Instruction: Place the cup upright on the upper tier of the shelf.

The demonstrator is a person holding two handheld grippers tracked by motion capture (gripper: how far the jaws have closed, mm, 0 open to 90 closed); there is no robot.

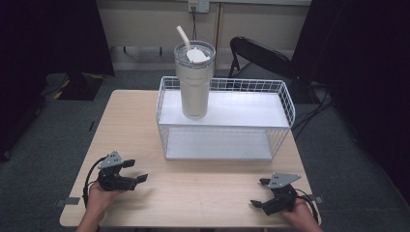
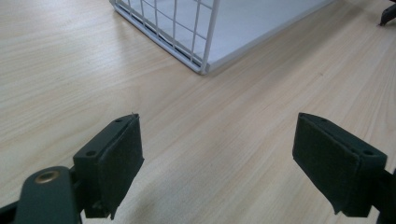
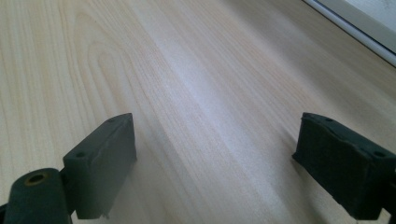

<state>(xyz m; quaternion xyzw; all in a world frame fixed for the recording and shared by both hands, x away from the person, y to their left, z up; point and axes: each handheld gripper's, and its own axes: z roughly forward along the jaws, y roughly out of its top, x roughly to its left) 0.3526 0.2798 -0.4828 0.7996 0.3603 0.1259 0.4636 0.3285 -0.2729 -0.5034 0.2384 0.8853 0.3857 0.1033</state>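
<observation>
Worktop [image 1: 145, 145]: pale wood-grain surface, smooth, matt with a soft sheen, grain lines plain in both gripper views.
Wire basket [image 1: 285, 104], toward the worktop's far edge: thin metal wire, white coated, with smooth white matt panels as its shelf and floor.
Tumbler [image 1: 194, 89]: cream body with a satin finish; clear glossy plastic lid; matt off-white straw.
Left tongs [image 1: 136, 170] and right tongs [image 1: 260, 193]: black, matt; pads [image 2: 122, 156] faintly textured, rubbery-looking.
</observation>
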